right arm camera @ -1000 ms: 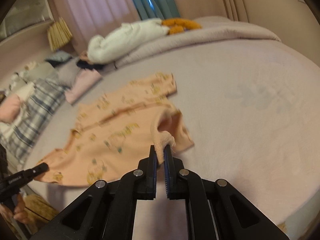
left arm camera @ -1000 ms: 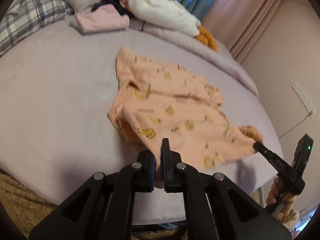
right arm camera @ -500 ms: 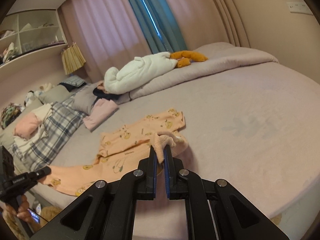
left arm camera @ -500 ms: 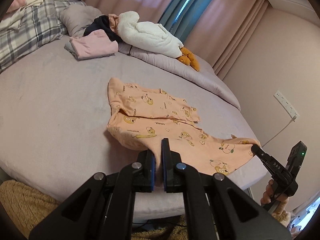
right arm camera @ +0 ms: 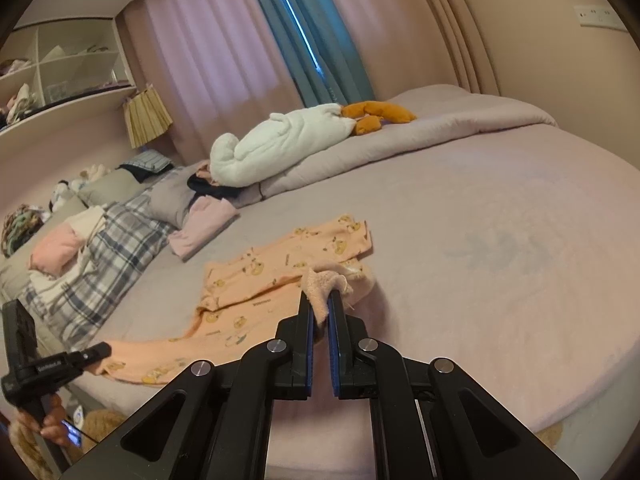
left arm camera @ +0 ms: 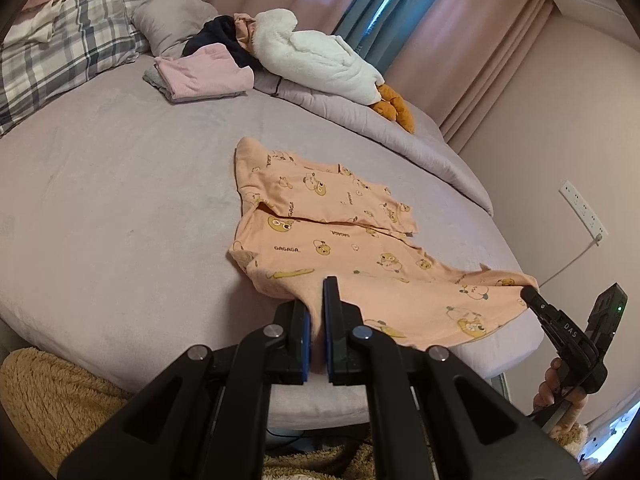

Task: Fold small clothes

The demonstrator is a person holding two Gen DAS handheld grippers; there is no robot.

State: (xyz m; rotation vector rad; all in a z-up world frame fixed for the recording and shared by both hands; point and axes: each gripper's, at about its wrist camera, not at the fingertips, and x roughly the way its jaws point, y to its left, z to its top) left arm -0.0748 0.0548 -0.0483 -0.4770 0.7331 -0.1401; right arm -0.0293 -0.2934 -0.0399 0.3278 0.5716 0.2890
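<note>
Left gripper [left arm camera: 316,312] clamped on the near hem of the orange garment [left arm camera: 320,236]. Right gripper [right arm camera: 320,312] pinches its other near end, apparently a fleecy cuff. Garment lies spread on the lilac bed [left arm camera: 120,200], near edge lifted.

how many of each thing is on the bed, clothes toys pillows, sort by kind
Peach printed garment, pinched by the left gripper and the right gripper: 1
Folded pink clothes: 1 pile
Dark garment: 1
White plush goose: 1
Plaid pillow: 1
Grey pillow: 1
Total: 6
</note>
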